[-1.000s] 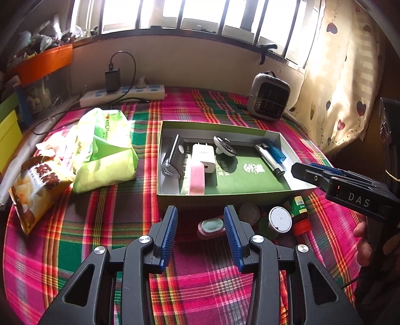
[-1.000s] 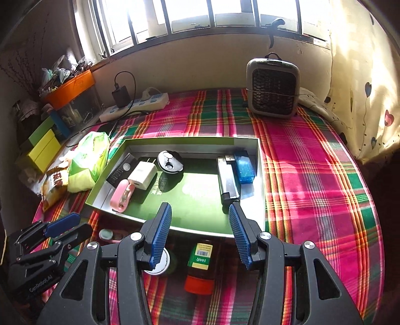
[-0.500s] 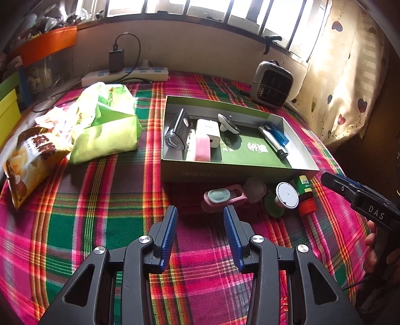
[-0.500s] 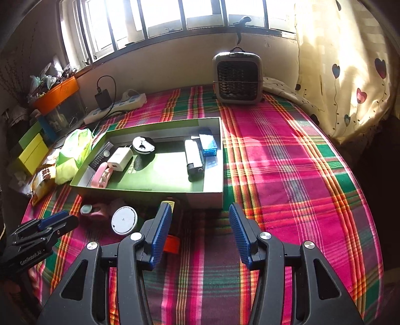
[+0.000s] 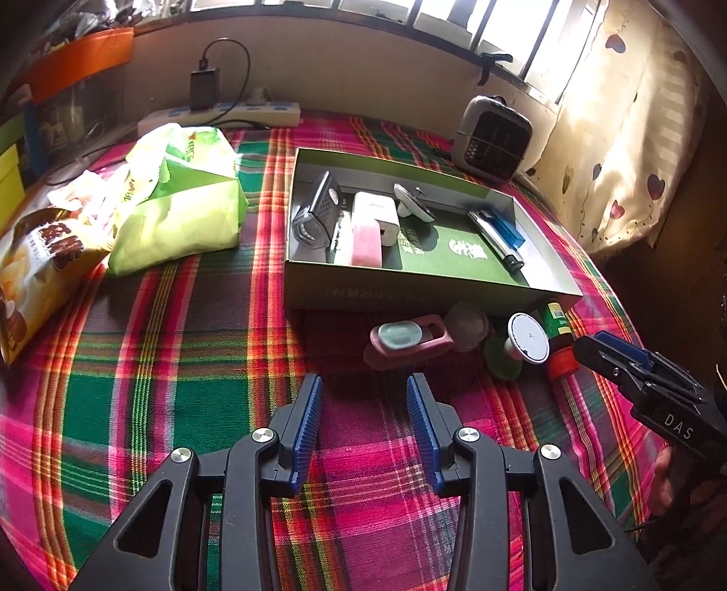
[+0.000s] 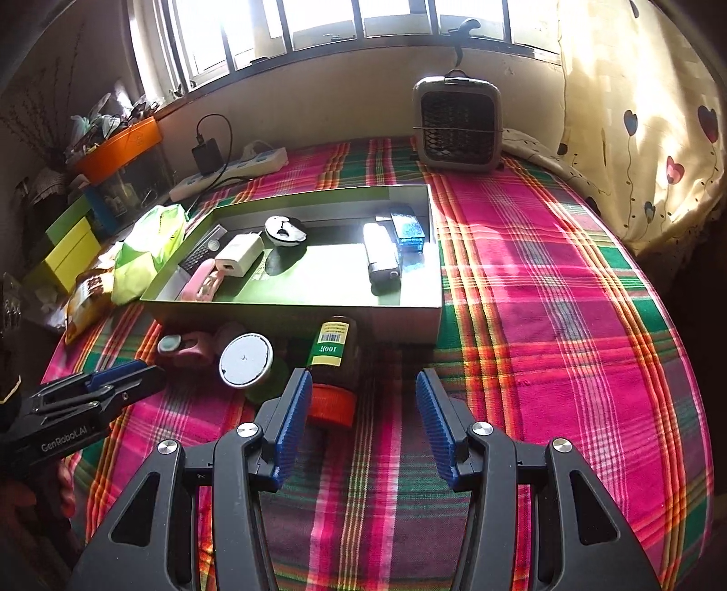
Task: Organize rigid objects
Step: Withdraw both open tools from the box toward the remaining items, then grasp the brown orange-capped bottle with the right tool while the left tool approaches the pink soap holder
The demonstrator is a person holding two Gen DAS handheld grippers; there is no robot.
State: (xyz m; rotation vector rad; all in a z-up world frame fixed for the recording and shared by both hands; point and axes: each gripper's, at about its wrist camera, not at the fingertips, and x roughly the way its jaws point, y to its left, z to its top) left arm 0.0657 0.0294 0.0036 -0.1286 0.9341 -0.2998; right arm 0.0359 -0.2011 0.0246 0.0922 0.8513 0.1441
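small heater point(image 6: 456, 125) at far edge of plaid cloth point(image 6: 545, 282); power strip point(image 5: 227, 119) w/ charger well left of heater; green bag point(image 5: 181, 204), snack bag point(image 5: 36, 268) further left.

A lived-in room of a home. A plaid cloth point(image 6: 545, 282) in pink, green and red covers the whole surface at the centre. A barred window point(image 6: 363, 22) runs along the top of the frame, a heart-print curtain point(image 6: 659, 136) hangs at the upper right, a small heater point(image 6: 456, 125) stands below the sill, and a power strip point(image 5: 236, 116) and snack bags point(image 5: 41, 268) lie at the left.
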